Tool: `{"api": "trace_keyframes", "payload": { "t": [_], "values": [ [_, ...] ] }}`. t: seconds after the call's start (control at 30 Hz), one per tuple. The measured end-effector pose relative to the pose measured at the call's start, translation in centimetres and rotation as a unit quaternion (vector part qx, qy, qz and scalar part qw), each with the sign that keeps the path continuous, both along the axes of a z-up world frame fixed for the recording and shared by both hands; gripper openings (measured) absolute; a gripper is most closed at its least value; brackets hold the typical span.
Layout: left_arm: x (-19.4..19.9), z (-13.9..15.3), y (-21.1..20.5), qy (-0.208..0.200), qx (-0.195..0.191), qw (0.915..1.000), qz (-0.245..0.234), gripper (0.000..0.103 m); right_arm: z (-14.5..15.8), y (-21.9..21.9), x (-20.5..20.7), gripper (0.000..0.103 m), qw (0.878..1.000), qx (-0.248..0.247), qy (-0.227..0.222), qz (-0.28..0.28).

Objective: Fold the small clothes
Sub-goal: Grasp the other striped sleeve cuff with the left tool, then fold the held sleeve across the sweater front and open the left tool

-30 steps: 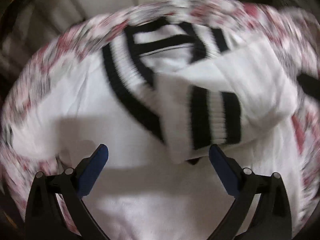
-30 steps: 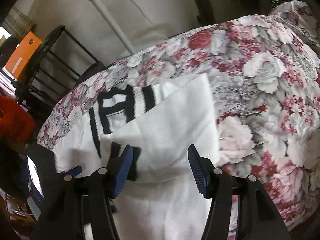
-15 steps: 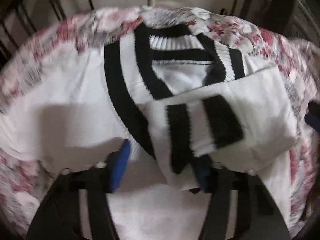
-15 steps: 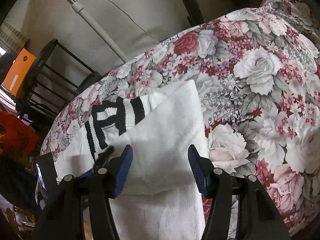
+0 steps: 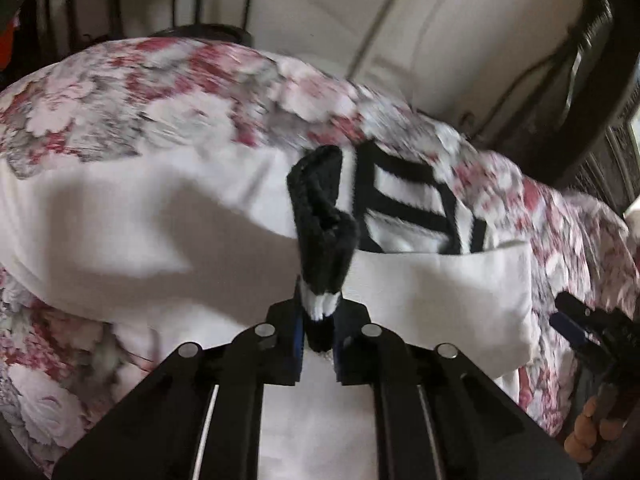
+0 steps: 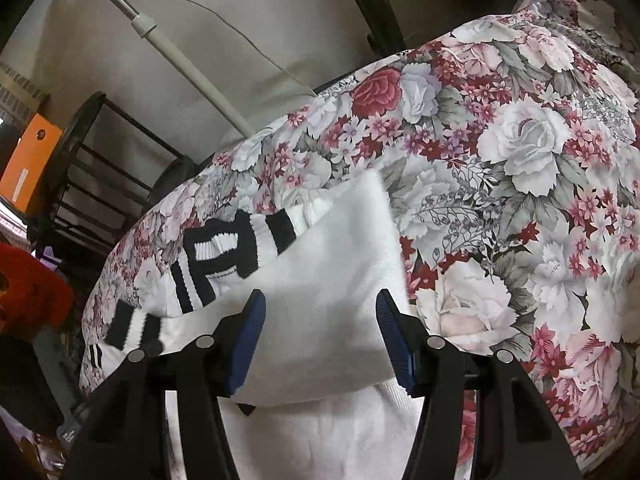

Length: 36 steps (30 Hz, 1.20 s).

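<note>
A white knit garment [image 5: 120, 240] with black stripes lies on a floral cloth [image 5: 120, 92]. My left gripper [image 5: 318, 320] is closing on its black-and-white striped cuff [image 5: 324, 216], the pads pressing it, and the cuff stands up from the jaws. The striped collar [image 5: 408, 204] lies beyond, partly under a folded white sleeve [image 5: 440, 292]. In the right wrist view my right gripper [image 6: 320, 332] hovers open over that folded sleeve [image 6: 328, 272], with nothing pinched. The collar [image 6: 224, 248] shows to its left. A blue pad of the right gripper [image 5: 568, 322] shows at the left view's right edge.
The floral cloth [image 6: 520, 160] stretches bare to the right of the garment and drops off at its far edge. Behind it stand a black metal rack [image 6: 80, 168], an orange box [image 6: 28, 160], a white pole [image 6: 168, 40] and a red object [image 6: 28, 292].
My left gripper went from wide open to shut on the striped cuff and has lifted and swung with it, rolling as it went. The right gripper stayed open over the folded sleeve.
</note>
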<state>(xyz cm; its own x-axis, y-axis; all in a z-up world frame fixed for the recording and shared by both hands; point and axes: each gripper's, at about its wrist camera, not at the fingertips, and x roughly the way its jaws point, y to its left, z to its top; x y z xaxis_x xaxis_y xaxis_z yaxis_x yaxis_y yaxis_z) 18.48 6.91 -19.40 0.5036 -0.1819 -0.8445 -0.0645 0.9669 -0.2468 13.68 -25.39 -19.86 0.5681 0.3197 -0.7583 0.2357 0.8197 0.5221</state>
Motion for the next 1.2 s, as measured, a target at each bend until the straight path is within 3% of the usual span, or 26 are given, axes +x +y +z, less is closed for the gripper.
{"api": "trace_keyframes", "payload": {
  "t": [0.2,0.33,0.47,0.6,0.7,0.83,0.97,1.0,1.07,1.13,1.2],
  "values": [
    [0.4,-0.4,2.7,0.011,0.002,0.9997,0.021,0.010,-0.1,1.3,0.5,0.058,1.000,-0.010,0.003,0.006],
    [0.3,-2.3,3.8,0.039,0.002,0.9991,0.018,0.014,-1.1,2.6,1.0,0.055,0.999,-0.028,0.011,0.020],
    [0.3,-3.6,4.5,0.054,0.007,0.9980,0.032,0.023,-2.6,3.4,1.9,0.034,0.997,-0.066,0.013,0.028],
    [0.5,-4.1,5.0,0.060,-0.004,0.9977,0.032,0.029,-6.6,1.2,2.4,0.000,0.994,-0.088,0.065,0.003],
    [0.6,-4.3,4.7,0.064,0.004,0.9975,0.029,0.030,-6.8,-0.2,2.2,0.000,0.996,-0.056,0.071,-0.011],
    [0.4,-3.3,4.9,0.054,0.004,0.9976,0.044,0.031,-3.9,0.3,2.5,0.004,0.998,-0.056,0.015,-0.013],
    [0.4,-1.6,5.7,0.014,0.015,0.9976,0.066,0.052,-3.5,0.5,5.2,0.004,0.998,-0.058,-0.003,0.002],
    [0.6,-1.9,5.6,0.019,0.025,0.9973,0.066,0.058,-4.3,0.7,6.1,0.005,0.998,-0.063,0.006,0.011],
    [1.4,-3.7,5.4,0.054,0.051,0.9953,0.062,0.059,-6.2,0.9,7.2,0.001,0.996,-0.079,0.039,0.030],
    [1.7,-5.3,5.6,0.074,0.055,0.9936,0.065,0.062,-7.2,0.4,7.3,0.000,0.997,-0.065,0.033,0.027],
    [1.9,-4.8,5.3,0.073,0.063,0.9931,0.065,0.062,-6.4,0.0,7.1,0.000,0.997,-0.061,0.030,0.023]
  ]
}}
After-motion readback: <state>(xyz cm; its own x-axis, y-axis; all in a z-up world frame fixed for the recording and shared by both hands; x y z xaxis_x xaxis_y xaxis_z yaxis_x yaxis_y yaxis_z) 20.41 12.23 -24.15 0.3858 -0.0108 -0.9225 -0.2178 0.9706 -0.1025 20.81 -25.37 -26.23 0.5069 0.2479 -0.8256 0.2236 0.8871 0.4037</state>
